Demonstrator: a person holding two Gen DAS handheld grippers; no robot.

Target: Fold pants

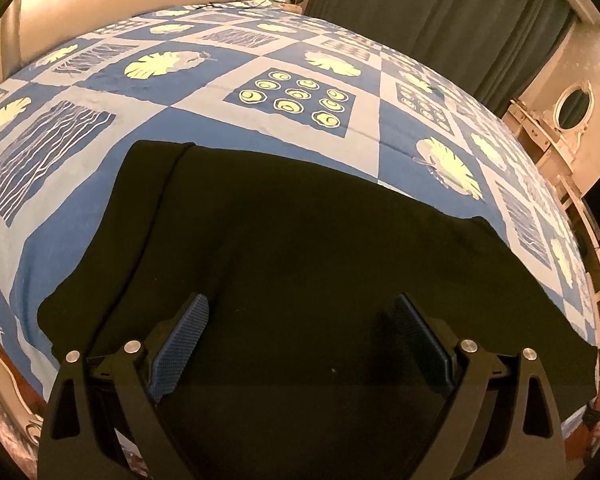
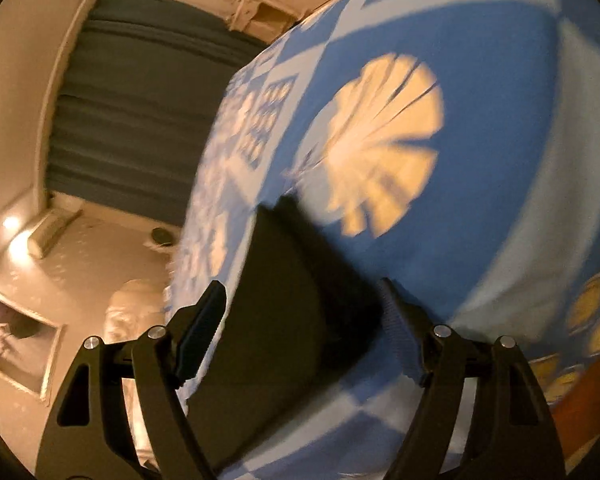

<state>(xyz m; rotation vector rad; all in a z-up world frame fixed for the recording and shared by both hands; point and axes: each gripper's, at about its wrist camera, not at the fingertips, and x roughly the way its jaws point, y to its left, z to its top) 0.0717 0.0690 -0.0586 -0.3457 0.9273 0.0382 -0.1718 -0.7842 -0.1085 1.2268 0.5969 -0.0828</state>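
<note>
Lying flat on the bed, the black pants make one wide dark shape with no pattern. They are near the front edge of the bed, on a bedspread with blue and pale squares, yellow leaf prints and wavy lines. In the left wrist view, the far left part of the pants shows a second layer: a narrow strip of the same cloth with its own edge running beside the main one. The far edge is nearly straight, and the left edge is a little wavy. The cloth looks smooth, without big wrinkles.

The left tool hangs over the pants with its jaws wide apart; the blue pads hold nothing.

The right wrist view is tilted and blurred. There the right tool also has its jaws spread wide, with nothing pressed between them. An end of the pants appears behind the gap, lying on the bedspread.

No containers can be seen in either view.
</note>
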